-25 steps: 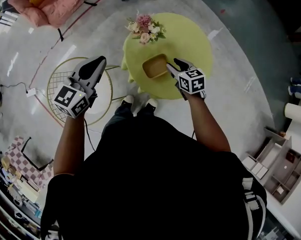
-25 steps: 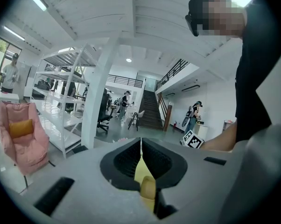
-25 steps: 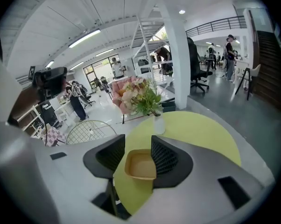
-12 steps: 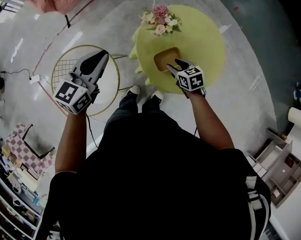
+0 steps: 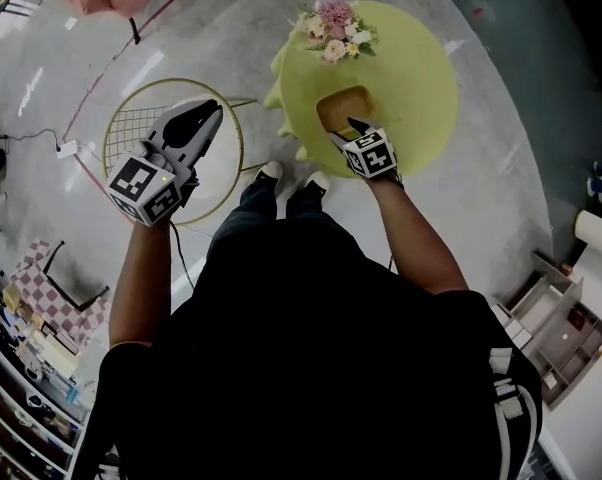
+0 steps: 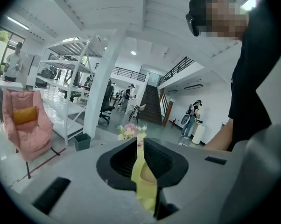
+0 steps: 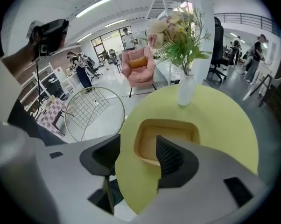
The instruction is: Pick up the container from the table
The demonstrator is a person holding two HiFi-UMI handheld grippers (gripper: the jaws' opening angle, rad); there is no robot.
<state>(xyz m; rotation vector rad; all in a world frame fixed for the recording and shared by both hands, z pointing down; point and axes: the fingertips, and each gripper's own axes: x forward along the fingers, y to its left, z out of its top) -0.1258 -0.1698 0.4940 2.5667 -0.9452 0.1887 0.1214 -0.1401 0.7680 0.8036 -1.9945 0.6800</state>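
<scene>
A tan, shallow, rounded-rectangular container (image 5: 343, 106), seen empty, is set near the front edge of a round yellow-green table (image 5: 421, 78). Its near wall is seen between the opening jaws of the right gripper (image 5: 345, 131), untouched. The left gripper (image 5: 207, 115) is kept clenched on nothing, off the table.

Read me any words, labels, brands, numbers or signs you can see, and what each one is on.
No readable text anywhere.
The left cube on the left gripper: black-and-white squares only, no letters.
The right cube on the right gripper: the same.
The container, yellow table and vase: no print visible.
</scene>
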